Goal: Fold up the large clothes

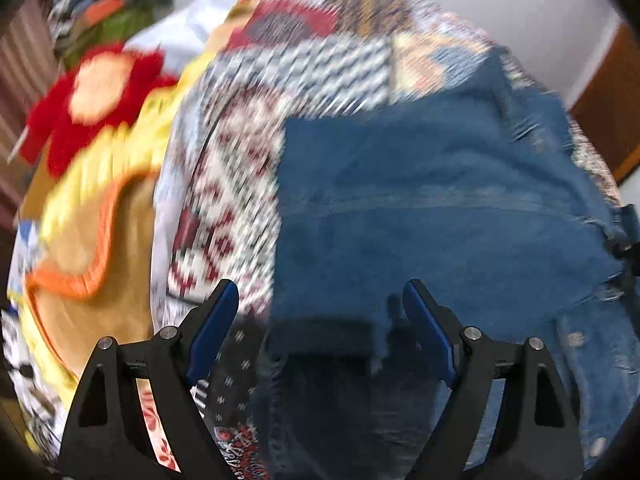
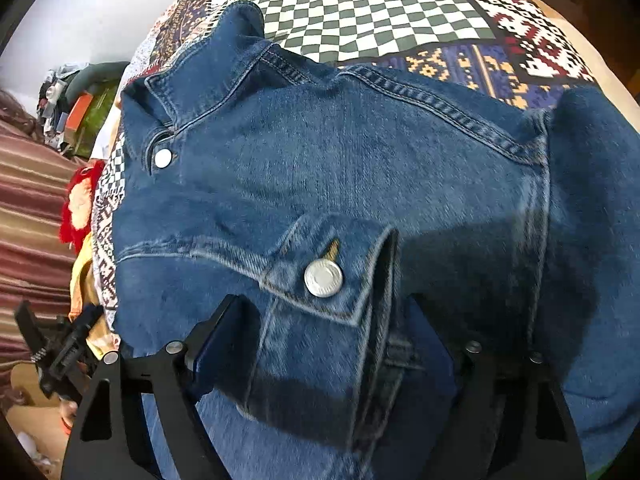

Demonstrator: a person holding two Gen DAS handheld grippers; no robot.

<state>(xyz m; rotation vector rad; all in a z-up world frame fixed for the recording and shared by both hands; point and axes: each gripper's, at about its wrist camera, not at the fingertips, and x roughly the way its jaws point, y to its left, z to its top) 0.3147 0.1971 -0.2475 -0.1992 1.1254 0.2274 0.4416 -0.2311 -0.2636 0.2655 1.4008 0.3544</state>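
A blue denim jacket [image 2: 360,184] lay spread on a patchwork bedspread [image 2: 376,4], and everything else is placed here relative to that jacket. In the right wrist view the jacket's collar [image 2: 200,68] sat toward the upper left, with a silver snap [image 2: 163,158] just below it. A buttoned cuff [image 2: 332,276] with a larger metal button [image 2: 323,278] lay folded across the front of the jacket, close to the camera.

The right gripper [image 2: 324,328] pointed steeply down over that cuff. Its fingers [image 2: 224,340] stood spread, with the cuff and sleeve fabric between them; the right-hand finger was mostly hidden behind the denim, so whether the pads touched the cloth could not be told. The left gripper [image 1: 320,320] hung over a frayed lower edge of the jacket [image 1: 420,208], its blue pads [image 1: 212,332] spread wide apart with nothing pinched between them. That view was blurred.

To the left of the jacket, beyond the bedspread's edge, lay a heap of other clothes: a yellow garment with orange trim [image 1: 92,216], something red and fluffy [image 1: 80,112] and a white piece [image 1: 188,28]. Farther off in that direction sat a pile of green and orange items [image 2: 86,108]; no bin or basket holding them could be made out. A striped cloth [image 2: 32,208] lay left of the jacket in the right wrist view.
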